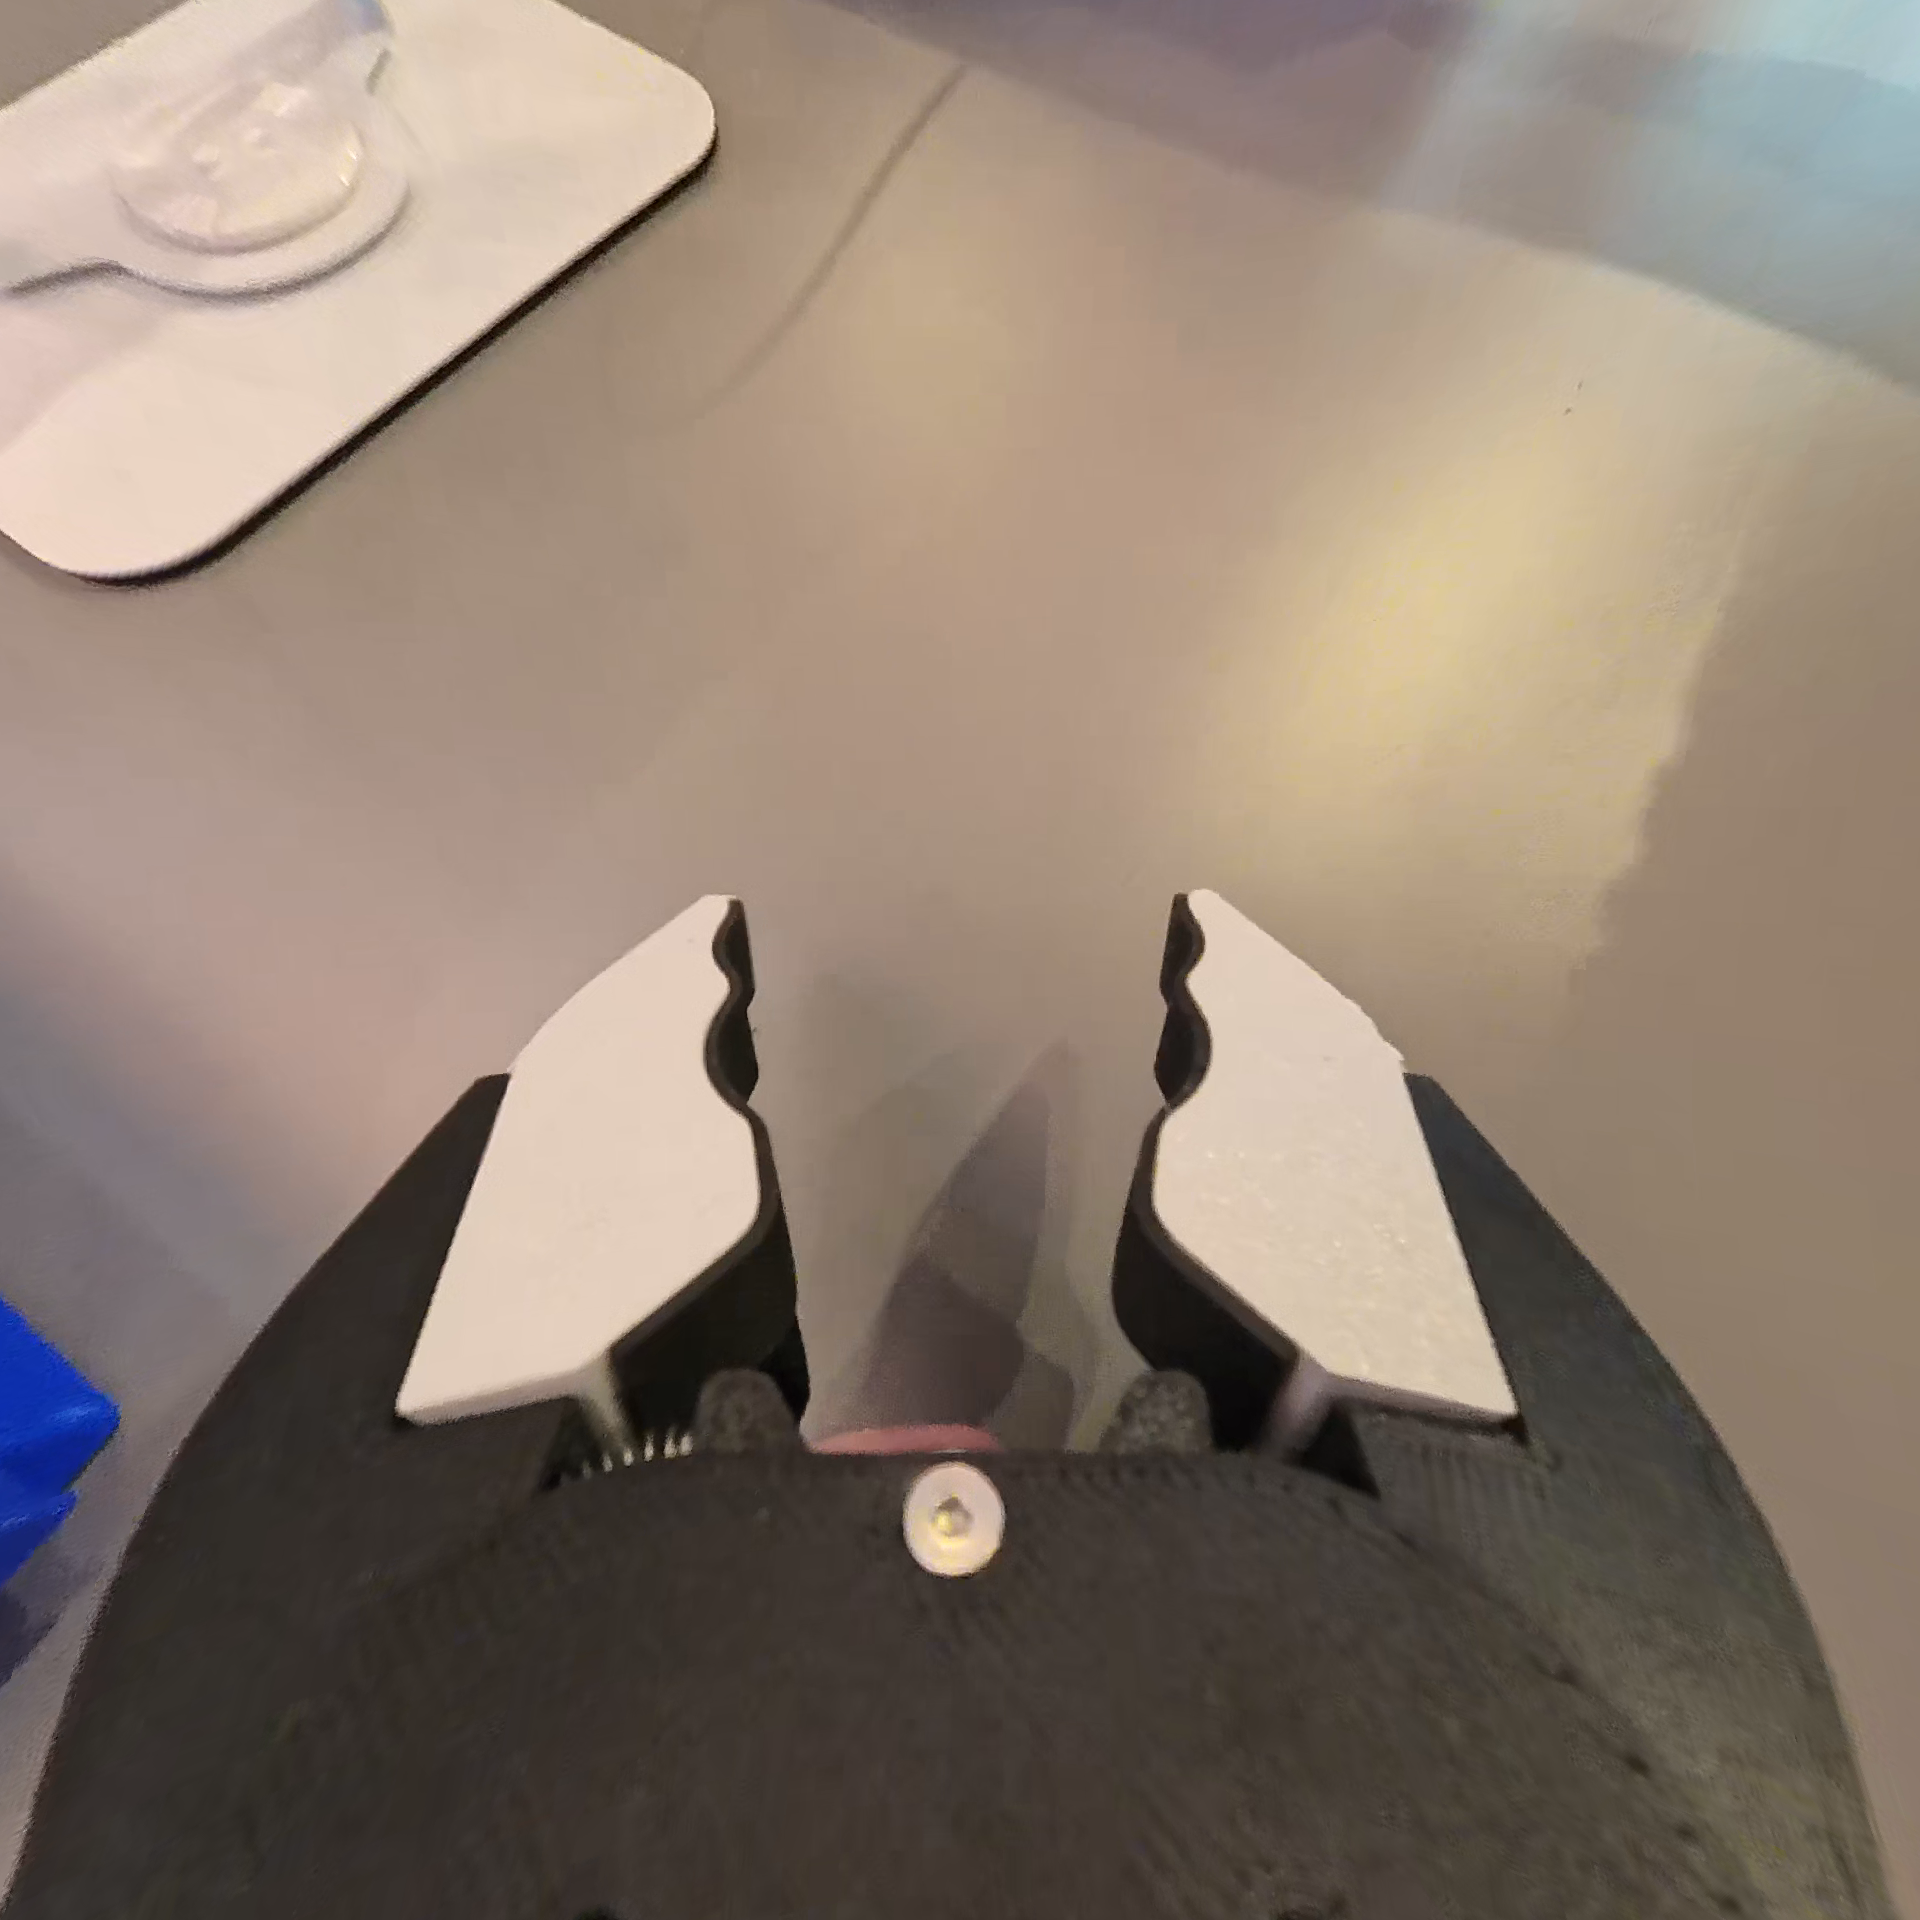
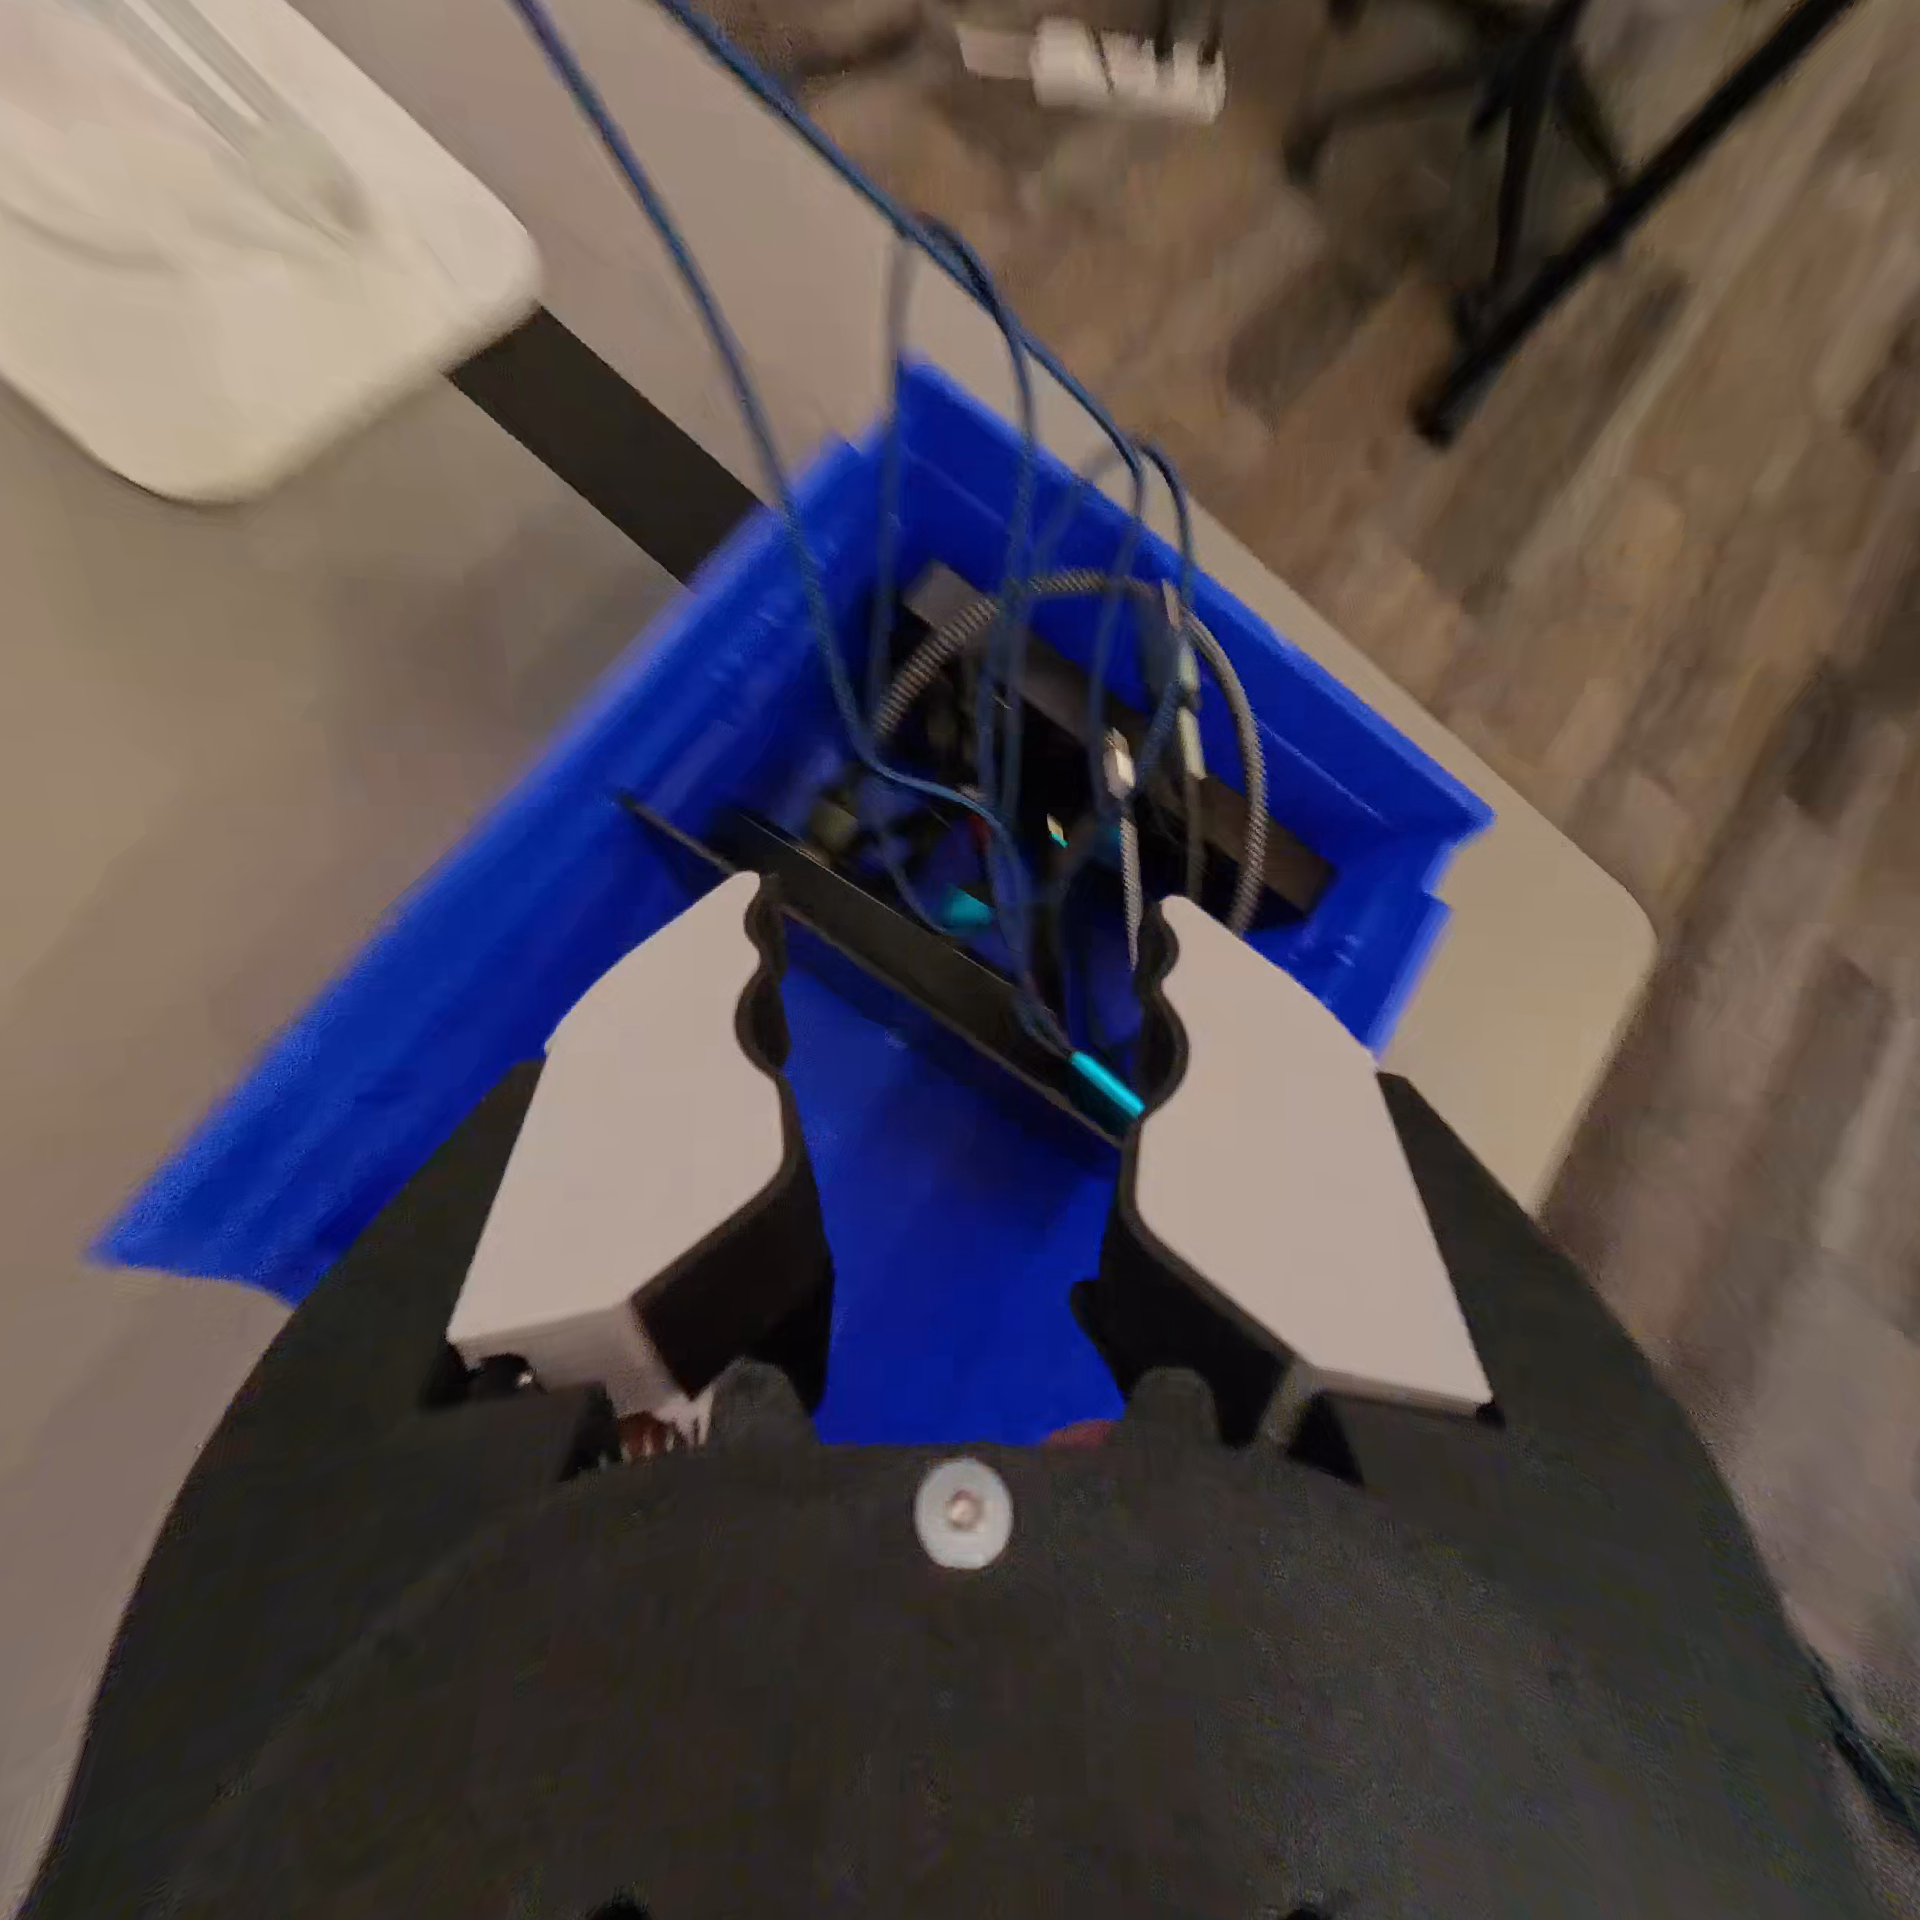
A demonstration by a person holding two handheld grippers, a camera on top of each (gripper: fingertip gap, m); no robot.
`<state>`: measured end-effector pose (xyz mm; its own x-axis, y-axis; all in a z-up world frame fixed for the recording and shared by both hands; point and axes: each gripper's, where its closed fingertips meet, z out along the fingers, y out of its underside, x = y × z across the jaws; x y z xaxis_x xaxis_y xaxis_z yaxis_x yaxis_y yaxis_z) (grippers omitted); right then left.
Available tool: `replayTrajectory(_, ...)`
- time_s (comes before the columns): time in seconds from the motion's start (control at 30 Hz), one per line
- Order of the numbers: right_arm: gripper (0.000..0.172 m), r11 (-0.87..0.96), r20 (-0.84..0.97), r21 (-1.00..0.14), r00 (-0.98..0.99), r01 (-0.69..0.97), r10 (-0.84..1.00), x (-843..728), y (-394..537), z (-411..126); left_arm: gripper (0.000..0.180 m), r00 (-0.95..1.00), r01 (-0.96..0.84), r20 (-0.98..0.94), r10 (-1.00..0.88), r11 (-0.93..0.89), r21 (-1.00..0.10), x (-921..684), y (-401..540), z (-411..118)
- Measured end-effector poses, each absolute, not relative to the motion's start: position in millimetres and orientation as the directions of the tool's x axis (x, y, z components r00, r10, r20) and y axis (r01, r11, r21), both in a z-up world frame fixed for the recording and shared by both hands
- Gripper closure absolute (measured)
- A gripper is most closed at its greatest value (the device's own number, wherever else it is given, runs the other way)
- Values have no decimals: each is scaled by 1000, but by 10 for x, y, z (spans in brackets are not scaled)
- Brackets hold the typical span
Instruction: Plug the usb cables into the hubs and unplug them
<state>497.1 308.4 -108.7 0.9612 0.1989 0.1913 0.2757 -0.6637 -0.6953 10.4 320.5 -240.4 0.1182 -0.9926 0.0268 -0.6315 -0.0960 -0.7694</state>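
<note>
Right claw [image 2: 961,914]: jaws spread wide, gripping nothing; it hovers over a blue plastic bin [image 2: 582,831] at the corner of a grey table [image 2: 260,779].
Left claw [image 1: 956,914]: jaws spread wide and empty, above bare tabletop; only a sliver of the blue bin shows at its lower left edge.
Cables: several thin blue usb cables [image 2: 727,343] hang down from above into the bin, joined by a grey braided cable [image 2: 1242,748]; they cross and tangle inside.
Hubs: a long black hub [image 2: 894,945] lies slanted across the bin, passing between the right claw's fingers without being pinched. A second black bar [image 2: 1226,821] lies farther back.
Plug: a teal connector [image 2: 1107,1086] sits at the near end of the hub, just beside the right finger [image 2: 1247,1091]; whether it is seated in a port cannot be told through the blur.
Other items: a white mat [image 1: 312,343] with a clear plastic object [image 1: 249,177] resting on it.
Risk: closing now would probably catch the hub body or a neighbouring wire instead of the plug, because the cables are crowded together. Tugging one tangled cable could drag the loose hub or pull out others.
</note>
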Motion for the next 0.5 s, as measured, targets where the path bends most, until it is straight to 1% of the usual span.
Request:
replayTrajectory(0.1, 102, -464, 84, -855, 944, 234, 320, 4379, 2926, -833, 100, 134, -599, 30, -990, -105, -794, 147, 3186, -2311)
replayTrajectory(0.2, 99, -267, 17, -950, 882, 161, 470, 3733, 2702, -625, 99, 130, -564, 47, -990, -112, -818, 216, 3100, -2212)
replayTrajectory(0.23, 97, -216, -9, -969, 851, 123, 525, 3500, 2620, -579, 98, 126, -557, 42, -991, -105, -824, 242, 3067, -2183)
replayTrajectory(0.33, 100, -127, -79, -992, 728, 11, 681, 2825, 2369, -527, 98, 103, -542, 24, -994, -76, -837, 325, 2943, -2108)
replayTrajectory(0.43, 100, -76, -132, -990, 607, -118, 784, 2310, 2170, -477, 98, 85, -525, 14, -996, -56, -849, 389, 2833, -2048)
replayTrajectory(0.5, 99, -68, -151, -983, 552, -170, 820, 2074, 2079, -480, 98, 76, -511, 12, -997, -49, -858, 418, 2770, -2007)
